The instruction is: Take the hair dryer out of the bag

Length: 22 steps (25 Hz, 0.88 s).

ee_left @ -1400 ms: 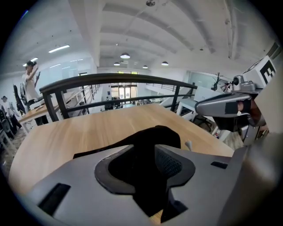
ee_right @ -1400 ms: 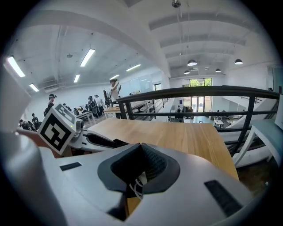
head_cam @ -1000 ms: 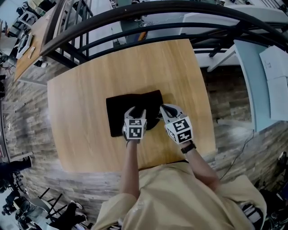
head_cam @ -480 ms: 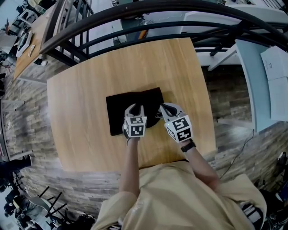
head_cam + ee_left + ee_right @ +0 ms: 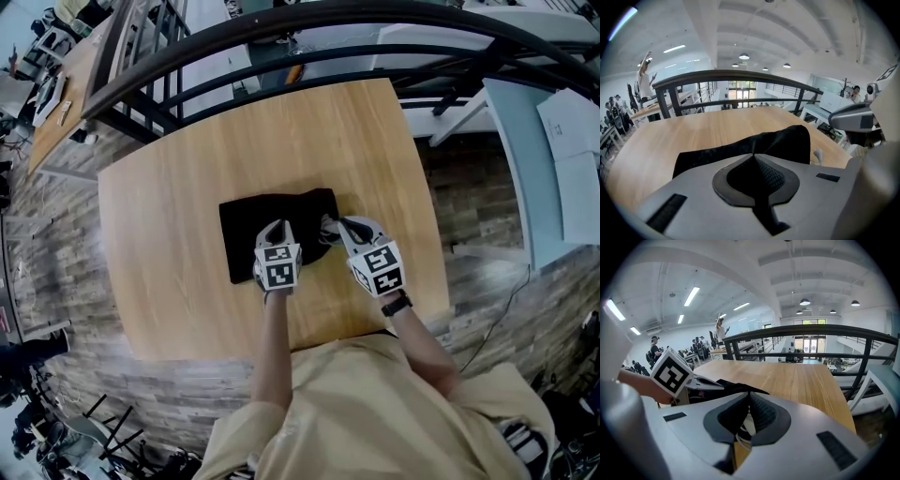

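A black cloth bag (image 5: 262, 220) lies flat in the middle of the wooden table (image 5: 187, 169). The hair dryer is hidden inside it; only a bit of white cord (image 5: 325, 225) shows at the bag's right edge, also the white cord (image 5: 817, 154) beside the raised fabric. My left gripper (image 5: 278, 229) rests on the bag's near edge; its jaws have just been closing and now pinch black fabric (image 5: 787, 140). My right gripper (image 5: 332, 228) is shut at the bag's right edge, holding fabric (image 5: 736, 386) lifted, with white cord (image 5: 745, 423) showing behind its pads.
A black metal railing (image 5: 281, 37) curves round the table's far side. A pale desk with papers (image 5: 562, 141) stands to the right, and the floor is wood-patterned plank (image 5: 56, 244). People stand at desks (image 5: 701, 350) in the distance.
The left gripper's jaws have gone from wide open to shut on the bag's near edge. The right gripper has stayed put. A little white now shows at the bag's right edge.
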{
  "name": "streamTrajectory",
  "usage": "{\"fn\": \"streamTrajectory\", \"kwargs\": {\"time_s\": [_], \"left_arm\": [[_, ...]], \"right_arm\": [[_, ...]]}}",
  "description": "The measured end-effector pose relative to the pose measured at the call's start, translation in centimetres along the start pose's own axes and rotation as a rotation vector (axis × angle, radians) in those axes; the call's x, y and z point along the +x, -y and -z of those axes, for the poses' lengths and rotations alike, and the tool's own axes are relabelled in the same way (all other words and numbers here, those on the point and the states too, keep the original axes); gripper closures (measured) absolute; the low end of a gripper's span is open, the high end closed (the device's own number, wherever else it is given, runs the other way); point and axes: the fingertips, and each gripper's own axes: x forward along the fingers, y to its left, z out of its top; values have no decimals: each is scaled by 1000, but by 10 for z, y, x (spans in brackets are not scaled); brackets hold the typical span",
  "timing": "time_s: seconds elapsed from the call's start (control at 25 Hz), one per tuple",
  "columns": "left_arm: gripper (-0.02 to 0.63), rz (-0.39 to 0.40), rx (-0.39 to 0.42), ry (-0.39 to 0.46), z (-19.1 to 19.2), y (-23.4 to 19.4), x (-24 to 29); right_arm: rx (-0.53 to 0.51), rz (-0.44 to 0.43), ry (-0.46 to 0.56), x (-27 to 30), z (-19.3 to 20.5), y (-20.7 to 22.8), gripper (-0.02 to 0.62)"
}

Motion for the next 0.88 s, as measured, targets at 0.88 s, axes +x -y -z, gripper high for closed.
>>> {"fn": "streamTrajectory", "kwargs": {"time_s": [0.88], "left_arm": [[589, 81, -33, 47, -10, -3, -28]], "right_arm": [[-604, -472, -460, 73, 85, -21, 365]]}}
